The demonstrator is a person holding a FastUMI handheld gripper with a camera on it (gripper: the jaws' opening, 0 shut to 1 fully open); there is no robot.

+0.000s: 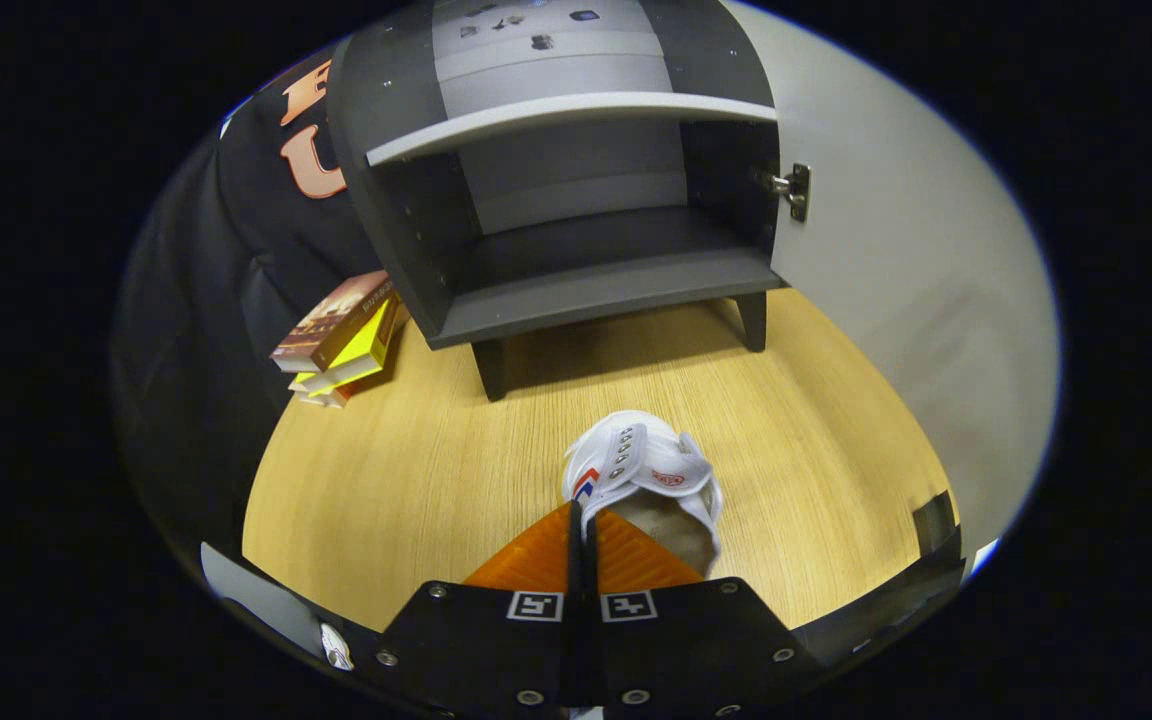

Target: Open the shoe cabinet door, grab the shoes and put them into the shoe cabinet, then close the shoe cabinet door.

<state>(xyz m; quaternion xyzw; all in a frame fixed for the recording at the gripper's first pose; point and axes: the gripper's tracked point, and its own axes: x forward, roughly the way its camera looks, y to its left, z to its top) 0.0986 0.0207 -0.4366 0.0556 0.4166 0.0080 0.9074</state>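
A white shoe [648, 470] with a red and blue logo sits right at my fingertips, its opening facing me and its toe towards the cabinet. My gripper [577, 520] is shut, its two fingers pressed together on the near left edge of the shoe's collar. Beyond the shoe stands the dark grey shoe cabinet [576, 285] on short legs. Its pale door [896, 250] is swung wide open to the right on a metal hinge [791, 188]. Inside, a shelf [566, 118] divides the cabinet, and the lower compartment holds nothing.
A small stack of books [341, 335] leans against the cabinet's left side. The wooden floor [416, 470] stretches between the shoe and the cabinet. Black cloth hangs behind on the left.
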